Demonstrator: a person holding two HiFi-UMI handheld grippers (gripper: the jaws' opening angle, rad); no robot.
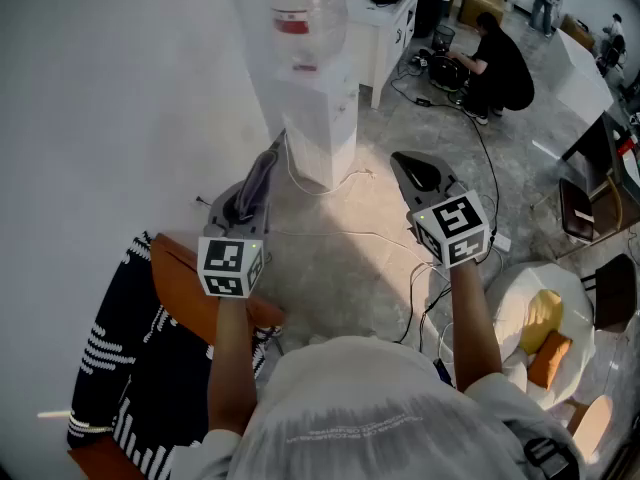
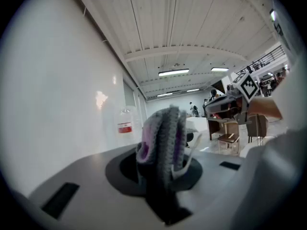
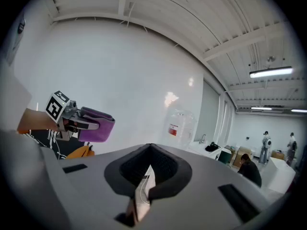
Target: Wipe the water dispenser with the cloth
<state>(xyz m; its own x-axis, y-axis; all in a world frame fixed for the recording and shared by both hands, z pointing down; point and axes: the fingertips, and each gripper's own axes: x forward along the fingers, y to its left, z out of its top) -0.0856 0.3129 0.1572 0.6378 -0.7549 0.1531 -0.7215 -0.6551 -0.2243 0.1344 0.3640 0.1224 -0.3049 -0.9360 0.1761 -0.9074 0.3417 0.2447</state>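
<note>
The folded purple-grey cloth [image 2: 163, 138] is clamped in the left gripper [image 1: 258, 173]. Its long axis is laid along the jaws and pointed toward the white water dispenser [image 1: 325, 118], apart from it. The right gripper [image 3: 143, 188] is closed on nothing. The dispenser is stood on a mottled grey floor [image 1: 350, 258] by a white wall [image 1: 120, 88]. The clear bottle [image 1: 300, 13] on top seems nearly empty, though it is blurred.

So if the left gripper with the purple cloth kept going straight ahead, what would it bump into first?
Probably the white water dispenser. The left gripper, jaws shut on the cloth, points toward it, so the cloth would touch first. Depth is unclear; it could pass slightly beside it.
</note>
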